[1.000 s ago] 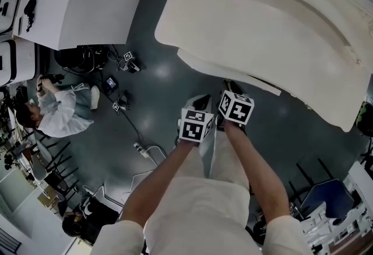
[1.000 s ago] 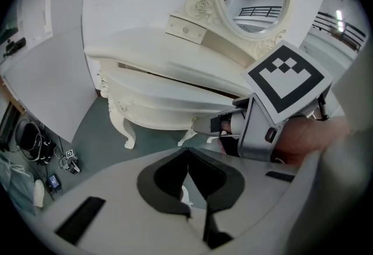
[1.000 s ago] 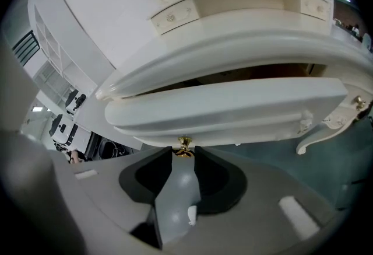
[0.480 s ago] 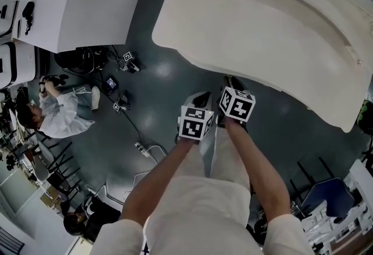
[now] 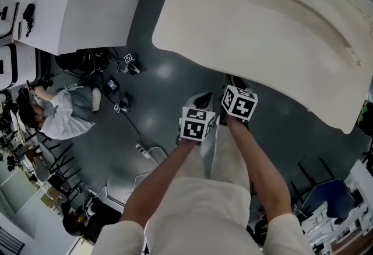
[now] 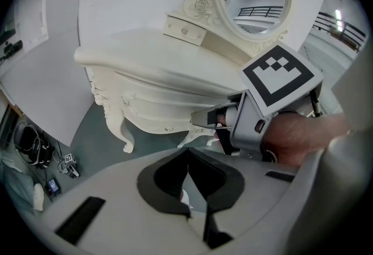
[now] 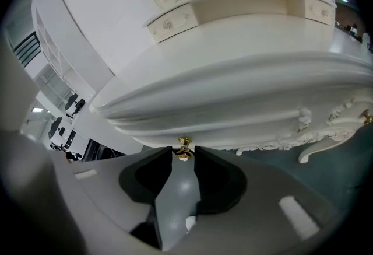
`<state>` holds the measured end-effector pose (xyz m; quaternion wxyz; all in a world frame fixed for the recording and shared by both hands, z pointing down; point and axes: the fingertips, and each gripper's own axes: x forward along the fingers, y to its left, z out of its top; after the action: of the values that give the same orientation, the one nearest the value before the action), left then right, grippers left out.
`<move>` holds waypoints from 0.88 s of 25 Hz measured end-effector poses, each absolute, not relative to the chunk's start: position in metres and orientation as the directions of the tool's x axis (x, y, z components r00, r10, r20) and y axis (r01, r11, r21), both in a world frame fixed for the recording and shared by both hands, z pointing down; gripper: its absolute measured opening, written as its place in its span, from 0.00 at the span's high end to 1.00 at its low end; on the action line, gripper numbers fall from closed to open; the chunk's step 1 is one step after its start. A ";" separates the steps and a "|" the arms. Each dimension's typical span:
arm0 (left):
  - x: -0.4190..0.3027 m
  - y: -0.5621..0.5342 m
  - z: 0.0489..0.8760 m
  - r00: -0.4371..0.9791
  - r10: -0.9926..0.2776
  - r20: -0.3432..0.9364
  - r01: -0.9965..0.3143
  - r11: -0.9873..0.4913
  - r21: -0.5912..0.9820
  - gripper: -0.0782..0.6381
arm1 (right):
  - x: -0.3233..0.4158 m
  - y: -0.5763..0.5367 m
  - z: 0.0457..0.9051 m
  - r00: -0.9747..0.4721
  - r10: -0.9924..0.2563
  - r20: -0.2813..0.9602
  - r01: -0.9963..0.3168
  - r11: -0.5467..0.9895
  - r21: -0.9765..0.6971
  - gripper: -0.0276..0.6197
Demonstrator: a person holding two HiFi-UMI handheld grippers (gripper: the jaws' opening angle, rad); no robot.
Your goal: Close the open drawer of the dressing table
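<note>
The dressing table's [image 5: 262, 26] drawer front [image 7: 233, 122] sits low under the surface edge, its inside hidden. The right claw [image 7: 183, 153] stands slightly spread, the gold knob [image 7: 184, 149] between its tips, perhaps touching. The left claw [image 6: 187, 153] is pressed together, empty. Cables [image 5: 125, 105] lie on the floor [image 5: 157, 90].

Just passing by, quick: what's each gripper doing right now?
Left gripper: closed, empty.
Right gripper: open, gold knob between its tips, not visibly clamped.
</note>
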<state>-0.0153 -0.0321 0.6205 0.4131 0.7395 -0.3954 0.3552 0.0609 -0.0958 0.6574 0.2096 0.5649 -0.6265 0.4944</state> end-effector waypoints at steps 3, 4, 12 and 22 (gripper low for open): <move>-0.014 -0.031 0.619 0.433 -0.294 0.852 -0.880 -0.343 0.329 0.88 | 0.063 -0.099 0.657 -0.272 -0.507 0.818 -0.915 -0.126 -0.383 0.79; -0.014 -0.031 0.619 0.433 -0.294 0.852 -0.880 -0.342 0.329 0.88 | 0.064 -0.100 0.656 -0.271 -0.510 0.816 -0.915 -0.125 -0.383 0.79; -0.018 -0.026 0.621 0.429 -0.298 0.853 -0.883 -0.337 0.326 0.88 | 0.062 -0.102 0.658 -0.270 -0.526 0.807 -0.916 -0.117 -0.383 0.78; -0.016 -0.022 0.613 0.429 -0.306 0.850 -0.884 -0.336 0.325 0.88 | 0.055 -0.091 0.650 -0.308 -0.514 0.800 -0.896 -0.126 -0.426 0.76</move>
<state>-0.0155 -0.0215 0.6126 0.4120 0.7381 -0.4031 0.3507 0.0548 -0.0909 0.6503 0.1895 0.5568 -0.6332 0.5031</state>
